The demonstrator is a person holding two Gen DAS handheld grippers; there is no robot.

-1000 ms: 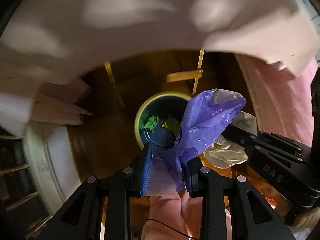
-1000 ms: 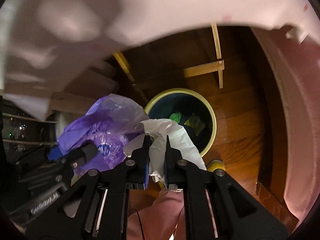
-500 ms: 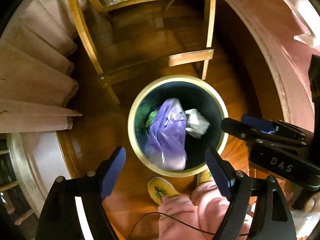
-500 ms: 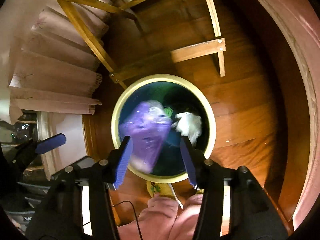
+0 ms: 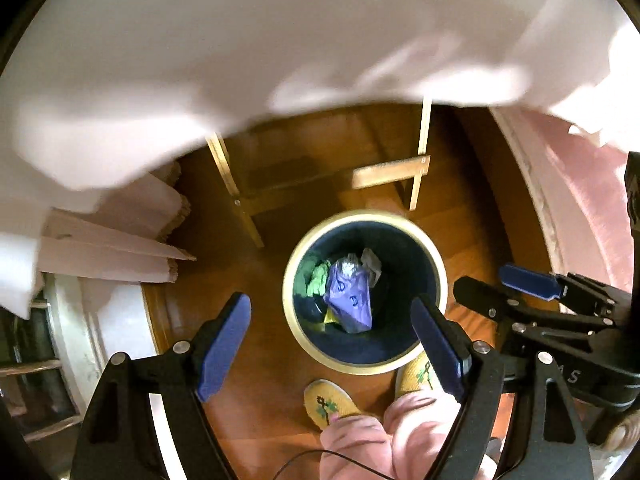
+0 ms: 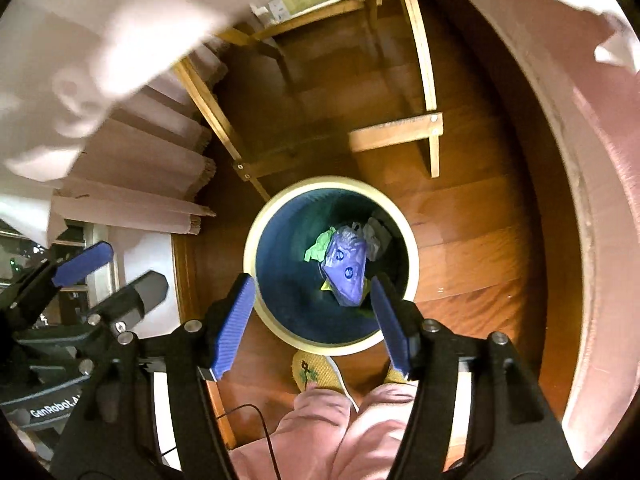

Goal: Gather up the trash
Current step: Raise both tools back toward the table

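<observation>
A: What is sitting under the claws?

B: A round bin (image 5: pixel 439 280) with a pale rim and dark inside is standing on the wooden floor (image 6: pixel 460 248), straight ahead of and below both. The left gripper (image 5: pixel 332 344) is hanging over it with its blue pads spread wide and nothing between them. The right gripper (image 6: pixel 312 320) is doing the same, fingers apart and empty.

A: And the trash?

B: A purple plastic bag (image 5: pixel 350 300) is lying at the bottom of the bin, well below the left claw's open gap and a little ahead of it. A white crumpled bag (image 6: pixel 376 234) is resting just beyond the purple one, touching it, and green scraps (image 6: pixel 320 246) are lying to its left.

A: Anything nearer than the bin?

B: Yellow slippers (image 5: pixel 326 402) and pink trouser legs (image 6: pixel 320 432) are showing just behind the claws
</observation>
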